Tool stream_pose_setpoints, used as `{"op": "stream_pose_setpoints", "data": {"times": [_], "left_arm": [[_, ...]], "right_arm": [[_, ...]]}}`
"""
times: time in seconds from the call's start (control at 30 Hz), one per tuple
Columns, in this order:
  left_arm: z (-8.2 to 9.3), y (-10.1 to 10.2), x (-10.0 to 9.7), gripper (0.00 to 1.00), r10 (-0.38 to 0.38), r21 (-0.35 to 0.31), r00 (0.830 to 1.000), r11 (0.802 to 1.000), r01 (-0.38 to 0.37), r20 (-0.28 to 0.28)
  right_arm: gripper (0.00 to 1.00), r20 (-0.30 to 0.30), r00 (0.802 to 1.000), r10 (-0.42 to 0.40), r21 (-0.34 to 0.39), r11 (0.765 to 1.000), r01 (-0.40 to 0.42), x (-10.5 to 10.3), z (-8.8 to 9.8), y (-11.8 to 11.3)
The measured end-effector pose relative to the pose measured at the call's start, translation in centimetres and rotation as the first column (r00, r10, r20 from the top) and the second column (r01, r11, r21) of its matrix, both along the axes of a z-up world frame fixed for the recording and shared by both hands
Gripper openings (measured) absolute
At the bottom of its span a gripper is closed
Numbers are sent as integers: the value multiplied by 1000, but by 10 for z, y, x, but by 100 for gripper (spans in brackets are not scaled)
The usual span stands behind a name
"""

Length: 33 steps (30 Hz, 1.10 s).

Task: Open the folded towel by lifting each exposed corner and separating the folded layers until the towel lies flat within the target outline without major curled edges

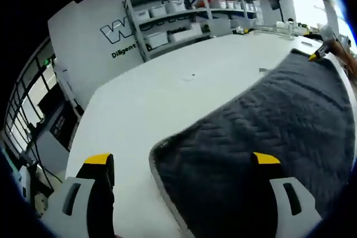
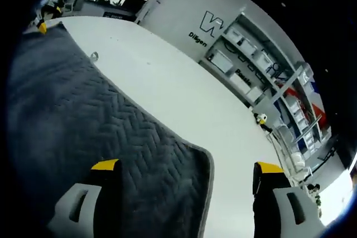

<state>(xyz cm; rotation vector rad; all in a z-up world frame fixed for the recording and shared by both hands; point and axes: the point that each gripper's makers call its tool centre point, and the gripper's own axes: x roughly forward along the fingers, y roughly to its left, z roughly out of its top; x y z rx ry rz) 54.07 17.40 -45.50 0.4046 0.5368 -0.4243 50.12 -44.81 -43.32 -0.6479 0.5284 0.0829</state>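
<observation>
towel (image 1: 268,121): lying spread on the table (image 1: 167,87), looking mostly unfolded. i am holding left gripper (image 1: 181,163) and right gripper (image 2: 184,168) released over its corners; edge flattening possibly remaining.

Left gripper (image 1: 181,163): two jaws with light grey bodies, black inner faces and yellow tips. Each grey body carries one elongated slot. Right gripper (image 2: 187,166): same build, with grey slotted bodies, black inner faces and yellow tips. Seen at the far edge of either view, the opposite gripper shows a yellow tip.
</observation>
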Motion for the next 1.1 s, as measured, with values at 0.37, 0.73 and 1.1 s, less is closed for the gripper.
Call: {"op": "stream_pose_setpoints", "data": {"times": [0.37, 0.73, 1.1], "left_arm": [[16, -7, -61, 99, -72, -47, 997, 996, 72, 5], [14, -28, -136, 99, -202, -134, 979, 971, 197, -19], [-8, -8, -193, 96, -210, -122, 977, 971, 204, -43]], "right_arm": [[99, 10, 996, 92, 84, 992, -92, -59, 14, 1], [99, 22, 987, 159, 114, 980, -161, -111, 27, 6], [99, -3, 967, 255, 178, 952, -250, -156, 12, 7]]}}
